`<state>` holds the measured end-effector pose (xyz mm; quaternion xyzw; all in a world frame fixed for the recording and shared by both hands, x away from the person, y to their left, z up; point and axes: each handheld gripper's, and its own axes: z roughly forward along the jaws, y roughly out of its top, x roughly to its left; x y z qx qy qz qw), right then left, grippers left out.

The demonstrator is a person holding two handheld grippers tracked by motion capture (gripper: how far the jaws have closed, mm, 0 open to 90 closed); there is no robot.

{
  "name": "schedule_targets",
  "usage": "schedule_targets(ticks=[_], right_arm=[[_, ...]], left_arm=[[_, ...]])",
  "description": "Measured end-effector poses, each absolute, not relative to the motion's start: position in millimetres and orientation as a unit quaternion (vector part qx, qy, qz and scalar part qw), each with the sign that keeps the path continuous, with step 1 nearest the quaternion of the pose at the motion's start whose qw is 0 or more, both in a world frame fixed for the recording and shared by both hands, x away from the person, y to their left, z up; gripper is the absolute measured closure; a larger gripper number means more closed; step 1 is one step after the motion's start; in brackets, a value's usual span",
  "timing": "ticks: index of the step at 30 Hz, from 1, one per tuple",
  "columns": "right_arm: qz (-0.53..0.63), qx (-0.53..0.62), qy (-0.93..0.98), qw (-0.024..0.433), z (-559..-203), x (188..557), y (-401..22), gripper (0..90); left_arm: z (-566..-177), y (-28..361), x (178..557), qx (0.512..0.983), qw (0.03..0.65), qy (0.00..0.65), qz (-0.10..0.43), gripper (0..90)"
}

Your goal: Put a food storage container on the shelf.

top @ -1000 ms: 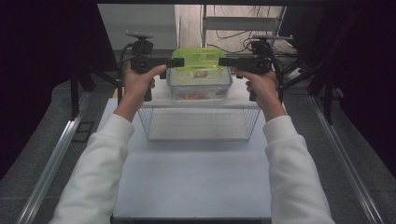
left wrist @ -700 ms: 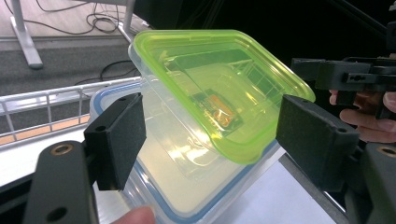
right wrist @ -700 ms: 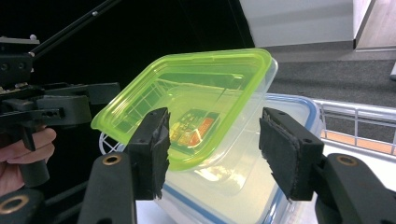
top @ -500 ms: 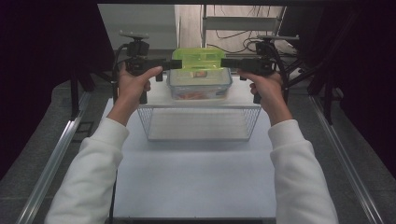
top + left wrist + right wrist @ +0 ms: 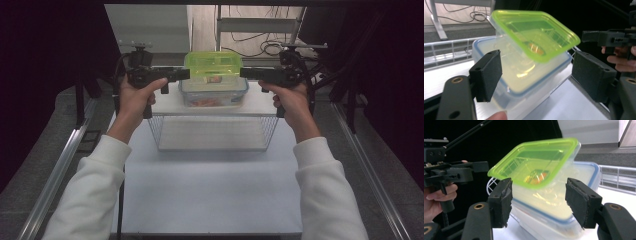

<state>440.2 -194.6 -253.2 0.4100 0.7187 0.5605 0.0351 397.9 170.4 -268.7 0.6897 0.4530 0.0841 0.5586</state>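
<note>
Green-lidded clear box [image 5: 212, 67] sits stacked on blue-rimmed container [image 5: 214, 95] at worktop's [image 5: 210, 195] far end, behind wire basket [image 5: 215, 132]. My left claw [image 5: 184, 74] stands released beside it; my right claw [image 5: 246, 73], just opening, grips nothing.

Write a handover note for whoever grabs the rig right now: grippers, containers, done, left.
Left gripper: open, nothing held, level with the green-lidded container, at its left side.
Right gripper: jaws have just been opening, nothing between them, at the container's right side.
Green-lidded container sits stacked on the blue-rimmed container, on the white shelf behind the wire basket.
Done: stack looks set down and released.
Left: likely pull both grippers clear; basket holds nothing so far.
</note>
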Motion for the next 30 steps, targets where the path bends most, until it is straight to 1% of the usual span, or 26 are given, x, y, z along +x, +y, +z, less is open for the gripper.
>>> schedule_targets(ticks=[3,6,15,23,24,25,26,27,30], right_arm=[[0.551,0.411,0.726,0.036,-256.0,433.4,-202.5,37.6],[0.549,0.406,0.73,0.036,-258.8,424.3,-212.5,37.5],[0.525,0.395,0.753,0.036,-278.3,394.2,-235.4,36.9],[0.504,0.372,0.779,0.026,-319.5,358.9,-245.9,36.1],[0.504,0.372,0.779,0.026,-319.5,358.9,-245.9,36.1],[0.5,0.37,0.783,0.022,-333.5,348.1,-249.0,35.7],[0.497,0.37,0.784,0.024,-338.4,344.4,-249.8,35.7],[0.492,0.371,0.787,0.022,-345.3,339.6,-250.3,35.3],[0.482,0.368,0.795,0.014,-369.4,326.4,-252.1,35.2]], left_arm=[[-272.3,175.6,388.8,0.69,0.548,0.466,0.08,24.0],[-276.0,181.0,377.6,0.697,0.54,0.465,0.077,23.8],[-302.1,194.7,335.2,0.725,0.526,0.44,0.062,24.4],[-344.2,196.7,296.4,0.75,0.511,0.417,0.049,24.6],[-344.2,196.7,296.4,0.75,0.511,0.417,0.049,24.5],[-355.3,196.1,289.5,0.755,0.508,0.414,0.041,24.6],[-355.3,196.1,289.5,0.755,0.508,0.414,0.041,24.6],[-370.0,195.7,282.5,0.756,0.507,0.414,0.024,24.4],[-393.1,194.9,273.2,0.759,0.499,0.418,0.007,24.2]])
